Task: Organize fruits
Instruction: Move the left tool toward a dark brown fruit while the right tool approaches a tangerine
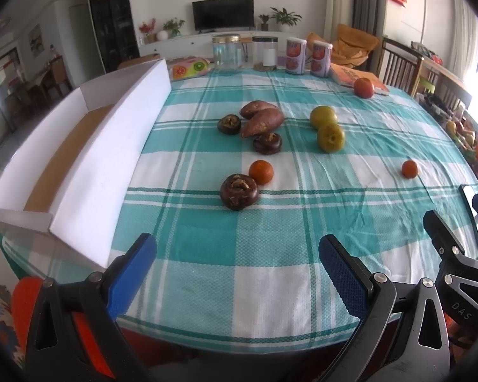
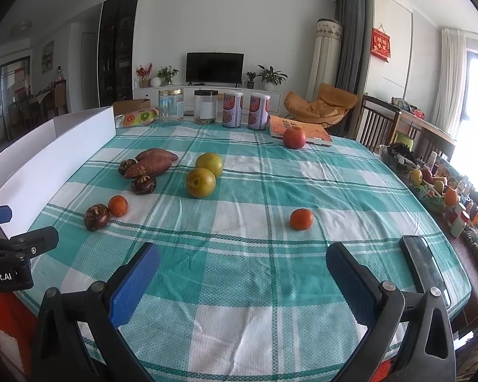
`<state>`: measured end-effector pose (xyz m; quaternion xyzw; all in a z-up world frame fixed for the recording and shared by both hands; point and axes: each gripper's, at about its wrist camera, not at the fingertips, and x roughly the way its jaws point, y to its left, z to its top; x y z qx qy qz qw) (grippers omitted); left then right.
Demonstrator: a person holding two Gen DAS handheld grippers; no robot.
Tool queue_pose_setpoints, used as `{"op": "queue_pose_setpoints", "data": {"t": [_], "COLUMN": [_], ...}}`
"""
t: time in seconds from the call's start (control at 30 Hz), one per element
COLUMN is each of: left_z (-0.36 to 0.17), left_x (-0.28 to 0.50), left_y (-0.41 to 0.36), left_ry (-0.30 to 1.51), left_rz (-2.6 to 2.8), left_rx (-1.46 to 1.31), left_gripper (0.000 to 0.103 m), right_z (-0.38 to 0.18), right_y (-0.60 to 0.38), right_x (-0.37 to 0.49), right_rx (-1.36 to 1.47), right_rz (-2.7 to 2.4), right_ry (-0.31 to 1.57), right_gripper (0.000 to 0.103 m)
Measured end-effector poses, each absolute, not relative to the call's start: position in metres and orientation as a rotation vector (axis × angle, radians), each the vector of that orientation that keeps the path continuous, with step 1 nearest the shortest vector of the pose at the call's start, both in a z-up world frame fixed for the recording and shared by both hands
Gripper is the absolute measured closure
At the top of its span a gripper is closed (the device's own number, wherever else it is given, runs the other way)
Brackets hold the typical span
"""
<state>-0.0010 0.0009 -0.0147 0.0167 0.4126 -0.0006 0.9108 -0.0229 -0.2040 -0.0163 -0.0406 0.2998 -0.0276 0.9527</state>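
Fruit lies scattered across the teal-and-white checked tablecloth (image 1: pixel 271 270) as I watch both wrist feeds. My left gripper (image 1: pixel 237 264) sits at the bottom of its frame, blue pads spread wide with nothing between them; my right gripper (image 2: pixel 242 273) hangs low in its own view, likewise spread and empty. In the left view, the long white box (image 1: pixel 111 146) runs along the left edge of the frame, its brown floor showing. At centre, two sweet potatoes (image 1: pixel 261 117) lie touching, with a dark mangosteen (image 1: pixel 228 124) just left of them and another (image 1: pixel 267 143) just below. Lower down, a third mangosteen (image 1: pixel 239 191) sits beside a small orange tangerine (image 1: pixel 261 172). Right of centre, two yellow-green fruits (image 1: pixel 326 125), possibly oranges, touch each other. A second tangerine (image 1: pixel 409 169) lies alone toward the right edge, and a red apple (image 1: pixel 364 87) rests in the upper right against a book (image 1: pixel 353 74). Along the far edge stand two clear jars (image 1: pixel 242 51) and two white canisters (image 1: pixel 307 55). A phone (image 2: pixel 425 267) lies at lower right in the right view
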Motion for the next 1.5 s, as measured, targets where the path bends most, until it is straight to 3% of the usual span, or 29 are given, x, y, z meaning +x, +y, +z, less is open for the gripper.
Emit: {"op": "queue_pose_setpoints", "data": {"t": [1.5], "left_z": [-0.03], "left_x": [0.004], "left_y": [-0.005], "left_ry": [0.922], "left_rz": [-0.003], "left_rx": [0.041], "left_gripper": [0.001], "right_z": [-0.011], "right_y": [-0.216], "right_x": [-0.01], "right_rx": [-0.062], "right_rz": [-0.145], "right_ry": [0.748], "right_gripper": [0.0]}}
